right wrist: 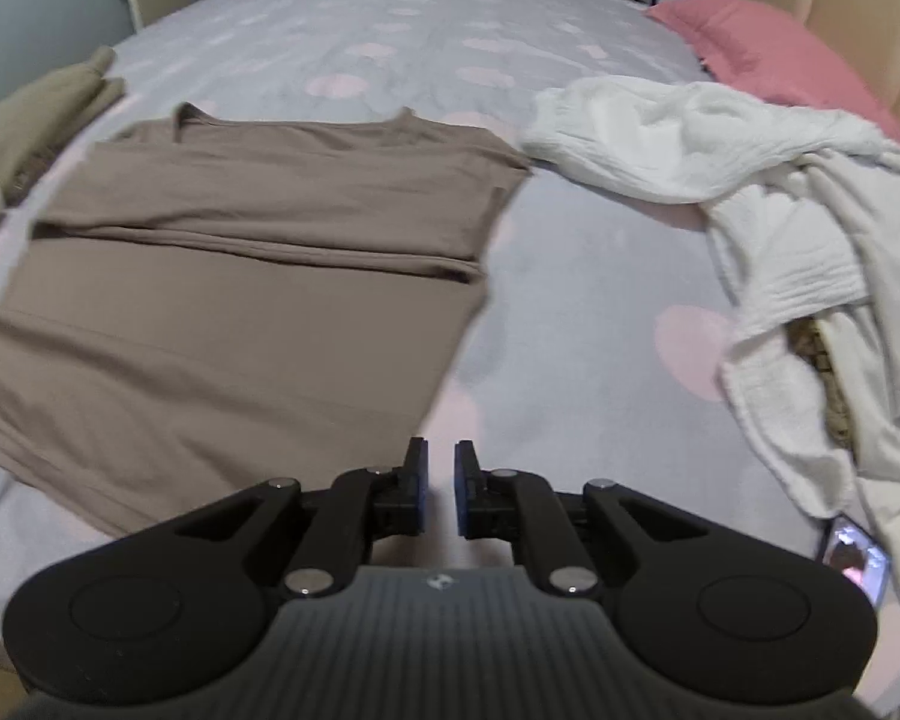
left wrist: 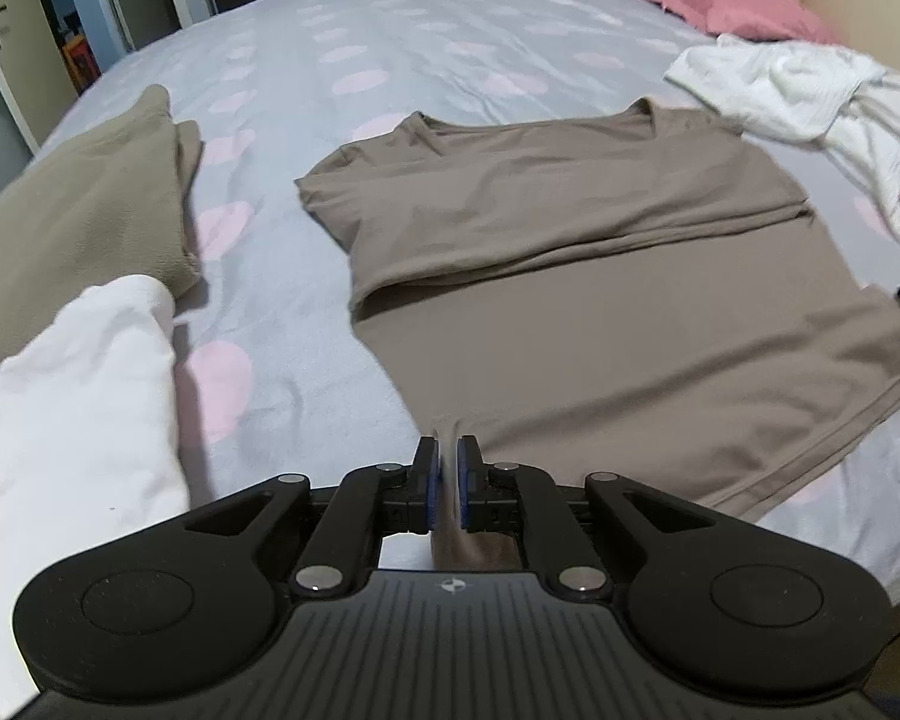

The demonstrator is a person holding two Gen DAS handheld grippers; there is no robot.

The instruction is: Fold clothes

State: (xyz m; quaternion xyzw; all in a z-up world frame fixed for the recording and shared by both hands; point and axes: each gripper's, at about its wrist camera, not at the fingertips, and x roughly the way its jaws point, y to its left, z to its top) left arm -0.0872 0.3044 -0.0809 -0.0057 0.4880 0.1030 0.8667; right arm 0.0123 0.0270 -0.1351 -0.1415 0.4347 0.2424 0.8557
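Near the bed's (left wrist: 426,36) front edge, my left gripper (left wrist: 448,468) pinches the taupe shirt's (left wrist: 600,276) hem. My right gripper (right wrist: 441,468) hovers slightly parted, empty; no readable writing anywhere.

Grey pink-dotted bed (left wrist: 426,42), beige headboard (right wrist: 858,6), pink pillow (right wrist: 768,54).

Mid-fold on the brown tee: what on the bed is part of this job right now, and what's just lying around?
In the job:
brown T-shirt, spread flat, sleeves folded in
left gripper, shut on the shirt's hem corner
right gripper, nearly closed, holding nothing, beside the shirt's edge

Lying about:
white clothes heap
olive folded garment
white folded cloth
pink pillow
phone
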